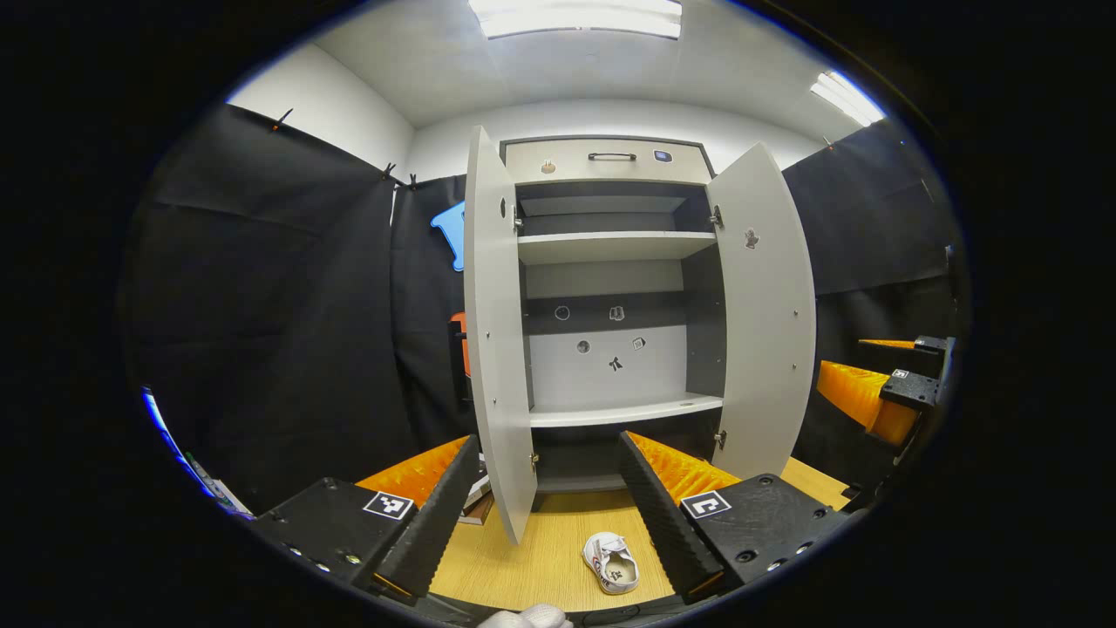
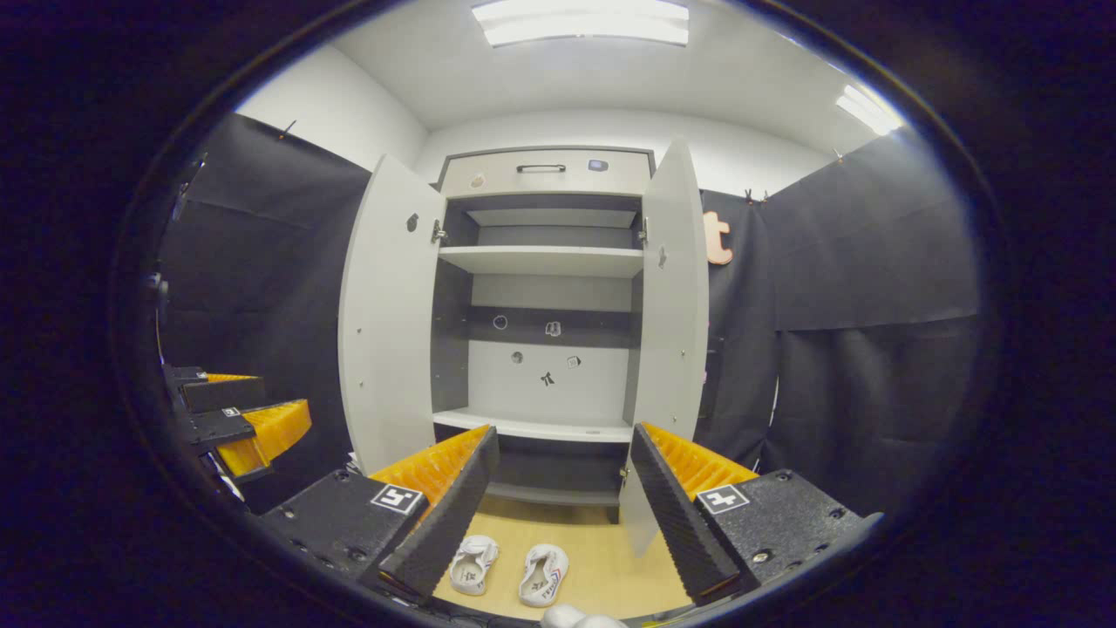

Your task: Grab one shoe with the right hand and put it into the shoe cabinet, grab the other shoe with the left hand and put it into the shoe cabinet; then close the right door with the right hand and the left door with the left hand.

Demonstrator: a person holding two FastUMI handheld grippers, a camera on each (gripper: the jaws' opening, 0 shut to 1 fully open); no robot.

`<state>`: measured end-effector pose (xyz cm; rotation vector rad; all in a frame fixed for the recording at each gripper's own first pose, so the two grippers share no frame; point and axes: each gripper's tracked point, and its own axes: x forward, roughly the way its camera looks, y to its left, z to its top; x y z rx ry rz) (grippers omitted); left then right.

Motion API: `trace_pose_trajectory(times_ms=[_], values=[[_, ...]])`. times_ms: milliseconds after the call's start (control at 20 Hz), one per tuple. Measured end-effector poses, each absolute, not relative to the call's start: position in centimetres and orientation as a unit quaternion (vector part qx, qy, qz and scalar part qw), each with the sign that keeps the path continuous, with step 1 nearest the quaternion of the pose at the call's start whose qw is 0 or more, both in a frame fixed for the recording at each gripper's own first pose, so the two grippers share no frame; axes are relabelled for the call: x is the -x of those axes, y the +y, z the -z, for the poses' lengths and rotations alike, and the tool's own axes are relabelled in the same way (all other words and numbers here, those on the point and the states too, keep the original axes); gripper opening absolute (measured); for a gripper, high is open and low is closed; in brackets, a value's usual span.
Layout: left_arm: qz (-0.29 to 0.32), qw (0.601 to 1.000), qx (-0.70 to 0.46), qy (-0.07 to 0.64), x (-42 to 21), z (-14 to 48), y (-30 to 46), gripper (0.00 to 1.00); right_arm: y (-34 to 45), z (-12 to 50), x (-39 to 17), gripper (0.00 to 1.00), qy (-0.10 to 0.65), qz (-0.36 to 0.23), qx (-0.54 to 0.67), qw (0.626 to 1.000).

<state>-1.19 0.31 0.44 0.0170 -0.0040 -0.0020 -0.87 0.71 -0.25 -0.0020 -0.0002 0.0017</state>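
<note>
A grey shoe cabinet stands ahead with its left door and right door swung open; its shelves hold no shoes. Two small white shoes lie side by side on the wooden floor: in the right gripper view the left shoe and the right shoe. The left gripper view has one white shoe low between the fingers. My left gripper is open above the floor. My right gripper is open above the shoes. The other gripper appears at each view's edge.
Black cloth walls close in both sides of the cabinet. A light wooden floor stretches in front of it. A drawer with a dark handle tops the cabinet. Some flat items lie by the left door's foot.
</note>
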Motion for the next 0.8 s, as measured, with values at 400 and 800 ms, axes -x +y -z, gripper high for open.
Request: trace_pose_trajectory(times_ms=[400, 800], values=[[-0.010, 1.000, -0.013, -0.001, 2.1, -0.1, 1.5, 0.95, 2.4, 10.7, -0.2, 0.99, 0.100, -0.027, 0.009, 0.995], [-0.036, 0.999, -0.031, 0.019, 3.2, 1.3, 3.3, 0.96, 6.7, 30.6, -1.9, 0.83, 0.307, -0.067, -0.058, 0.948]])
